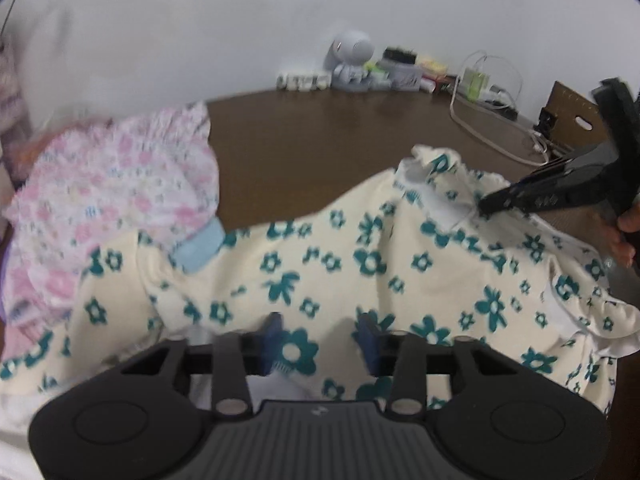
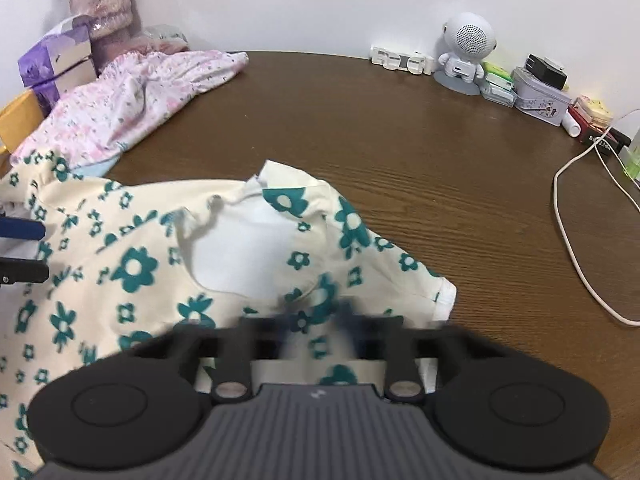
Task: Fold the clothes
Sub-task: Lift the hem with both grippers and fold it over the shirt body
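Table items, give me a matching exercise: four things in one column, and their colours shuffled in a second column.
Things:
1. table
2. speaker
3. cable
4. tissue box

Colours:
A. purple
B. brown
C. white and grey, round-headed
D. off-white

Pairs: 1-B, 2-C, 3-D, 4-A
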A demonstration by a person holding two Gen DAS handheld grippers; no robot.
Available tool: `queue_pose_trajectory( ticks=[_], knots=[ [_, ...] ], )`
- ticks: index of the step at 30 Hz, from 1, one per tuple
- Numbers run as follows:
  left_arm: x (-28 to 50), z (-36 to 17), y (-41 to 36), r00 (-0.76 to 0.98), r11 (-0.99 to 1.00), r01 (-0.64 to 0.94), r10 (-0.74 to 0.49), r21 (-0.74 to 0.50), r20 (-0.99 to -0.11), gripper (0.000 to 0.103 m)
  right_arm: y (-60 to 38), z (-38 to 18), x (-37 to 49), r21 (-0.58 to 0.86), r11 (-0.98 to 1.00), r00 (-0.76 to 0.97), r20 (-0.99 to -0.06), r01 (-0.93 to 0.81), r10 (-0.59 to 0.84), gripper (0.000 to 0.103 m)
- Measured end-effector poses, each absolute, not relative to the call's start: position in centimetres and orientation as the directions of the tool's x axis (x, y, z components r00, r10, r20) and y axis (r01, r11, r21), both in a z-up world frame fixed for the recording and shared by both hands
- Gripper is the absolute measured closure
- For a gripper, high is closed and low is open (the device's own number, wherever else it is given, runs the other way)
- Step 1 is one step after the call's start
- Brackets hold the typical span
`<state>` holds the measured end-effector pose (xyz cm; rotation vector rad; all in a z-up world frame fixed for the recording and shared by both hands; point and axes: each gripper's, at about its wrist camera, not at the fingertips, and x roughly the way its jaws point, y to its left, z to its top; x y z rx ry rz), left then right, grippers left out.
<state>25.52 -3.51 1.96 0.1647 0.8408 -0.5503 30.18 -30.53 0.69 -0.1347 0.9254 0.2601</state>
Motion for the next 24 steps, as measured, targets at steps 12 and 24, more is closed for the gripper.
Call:
queue_pose_trajectory(
  ticks=[12,24],
  knots=[
    [25.2,1.9,-2.0,0.559,0.871,0.479,-0.394,-0.104,-0.730,0.066,-32.8,2.2,28.8,0.088,0.975,0.596,-0.778,-0.205,0.196,0.078],
    [17.6,4.6,0.6,0.402,0.768,0.585,-0.555,-0.262,-0.729,0.047,-29.9,1.4,18.7,0.324,0.871,0.383,-0.801,-0.369,0.461,0.070]
  ],
)
